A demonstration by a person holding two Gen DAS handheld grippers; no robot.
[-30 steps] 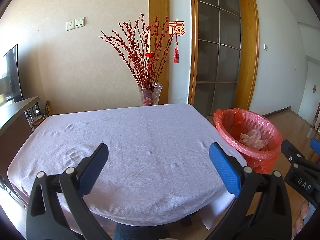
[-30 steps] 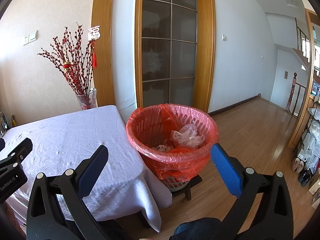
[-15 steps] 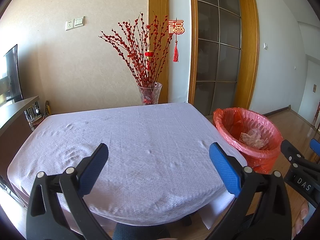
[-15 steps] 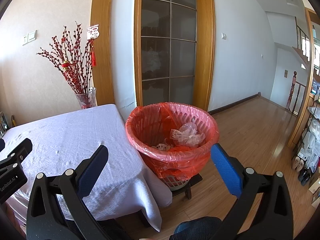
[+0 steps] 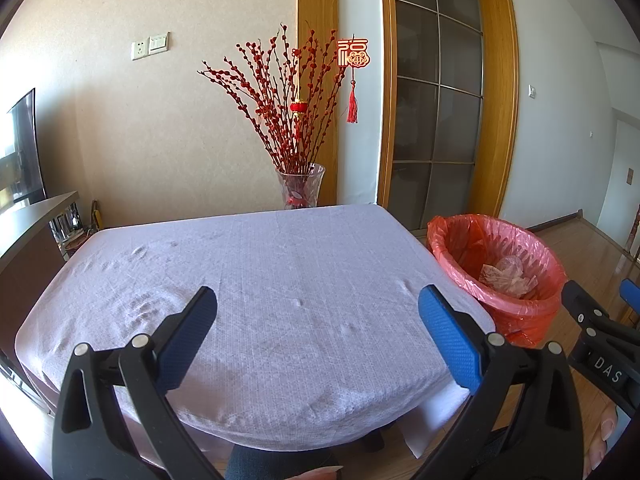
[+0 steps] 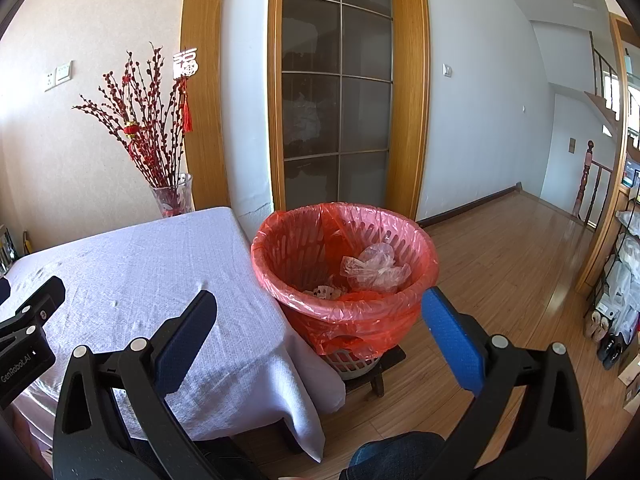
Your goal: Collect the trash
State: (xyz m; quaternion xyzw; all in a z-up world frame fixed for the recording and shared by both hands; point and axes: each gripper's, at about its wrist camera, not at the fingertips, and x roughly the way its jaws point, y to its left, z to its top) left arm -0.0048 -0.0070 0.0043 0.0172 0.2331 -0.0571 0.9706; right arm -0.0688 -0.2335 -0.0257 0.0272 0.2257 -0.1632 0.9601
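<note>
A waste basket lined with a red plastic bag (image 6: 344, 308) stands on a low stool right of the table; it also shows in the left wrist view (image 5: 520, 312). Crumpled clear plastic trash (image 6: 374, 266) and small scraps lie inside it. My right gripper (image 6: 318, 320) is open and empty, held in front of the basket, just short of its near rim. My left gripper (image 5: 318, 320) is open and empty above the near part of the table (image 5: 256, 280), which carries a pale lilac cloth with nothing loose on it.
A glass vase of red berry branches (image 5: 300, 188) stands at the table's far edge by the wall. A dark glass door (image 6: 336, 92) is behind the basket. Wooden floor (image 6: 500, 248) stretches right, with shelves and shoes (image 6: 608, 336) at the far right. A dark cabinet (image 5: 28, 232) stands left.
Both views have shifted only slightly; the basket sits a little lower and nearer in the right wrist view. Both grippers stay open and empty.
</note>
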